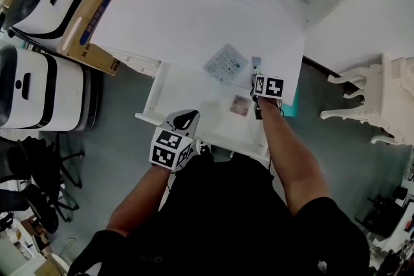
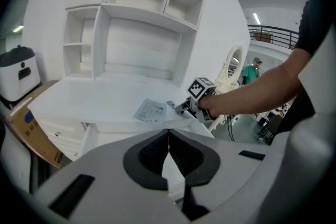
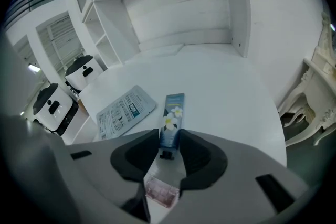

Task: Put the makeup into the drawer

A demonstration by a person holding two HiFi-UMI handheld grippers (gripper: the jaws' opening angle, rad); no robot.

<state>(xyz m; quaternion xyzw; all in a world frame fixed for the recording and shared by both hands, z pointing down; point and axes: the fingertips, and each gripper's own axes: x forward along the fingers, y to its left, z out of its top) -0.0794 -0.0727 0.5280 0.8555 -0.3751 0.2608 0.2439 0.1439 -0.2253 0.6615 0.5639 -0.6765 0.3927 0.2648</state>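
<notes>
While the right claw [image 3: 169, 140] is hovering open, its jaws straddling the cap end, the makeup tube [image 3: 171, 115], dark blue with white flowers, is lying on the white desk [image 3: 226, 86] right of a pale sachet [image 3: 126, 112]. The left claw [image 2: 169, 139] is hanging closed and empty near the open drawer [image 1: 184, 84], where a pink palette [image 3: 160, 191] is resting.

The left gripper [image 1: 184, 118] is held close before the body, pointing forward and down, its jaws together and empty; the bare left forearm [image 1: 139, 197] is bent in behind it; the right arm [image 1: 288, 158] reaches further forward, almost straight; the right gripper [image 1: 257, 79] tilts steeply down, its jaws apart, one on each side of a tube [image 3: 171, 118].
</notes>
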